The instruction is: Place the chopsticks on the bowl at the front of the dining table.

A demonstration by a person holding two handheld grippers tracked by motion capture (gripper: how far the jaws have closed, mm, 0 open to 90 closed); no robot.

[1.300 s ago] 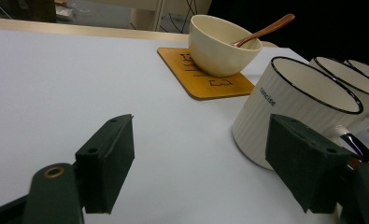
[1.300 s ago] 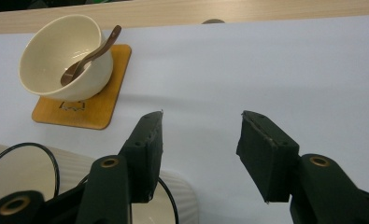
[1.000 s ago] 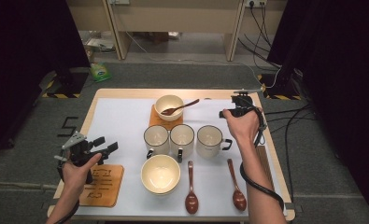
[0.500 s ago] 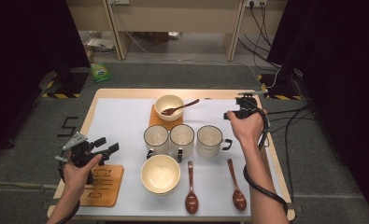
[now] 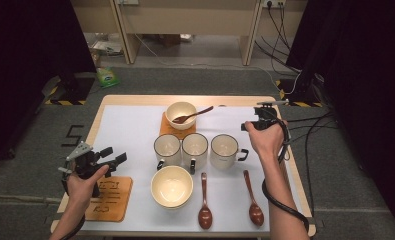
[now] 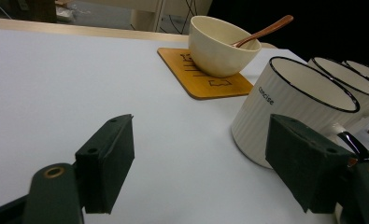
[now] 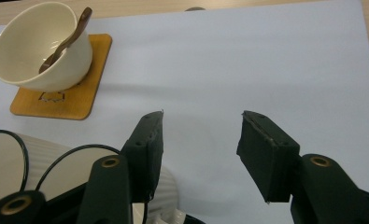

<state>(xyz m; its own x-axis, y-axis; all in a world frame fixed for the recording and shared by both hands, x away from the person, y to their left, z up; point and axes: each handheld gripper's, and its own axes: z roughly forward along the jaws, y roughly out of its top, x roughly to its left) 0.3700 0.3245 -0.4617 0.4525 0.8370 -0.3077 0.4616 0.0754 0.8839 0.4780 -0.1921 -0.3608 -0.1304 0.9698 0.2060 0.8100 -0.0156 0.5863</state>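
A cream bowl point(image 5: 181, 114) holding a wooden spoon point(image 5: 194, 115) sits on a wooden coaster point(image 5: 166, 127) at the back of the white sheet. In front stand three white mugs point(image 5: 195, 146) in a row. Nearer me are an empty cream bowl point(image 5: 172, 186) and two wooden spoons point(image 5: 205, 202). My left gripper point(image 5: 114, 155) hovers open at the sheet's left edge, its jaws point(image 6: 203, 158) pointing at the nearest mug point(image 6: 294, 112). My right gripper point(image 5: 246, 125) is open and empty behind the right mug, facing the bowl point(image 7: 37, 46) across bare sheet point(image 7: 201, 149).
A second wooden coaster point(image 5: 110, 197) lies bare at the front left, under my left hand. The table's wooden rim point(image 5: 295, 170) runs close to my right forearm. Cables trail off the right edge onto the grey floor.
My right gripper has drifted slightly right and toward me, away from the bowl with the spoon. The left gripper has stayed put, still open.
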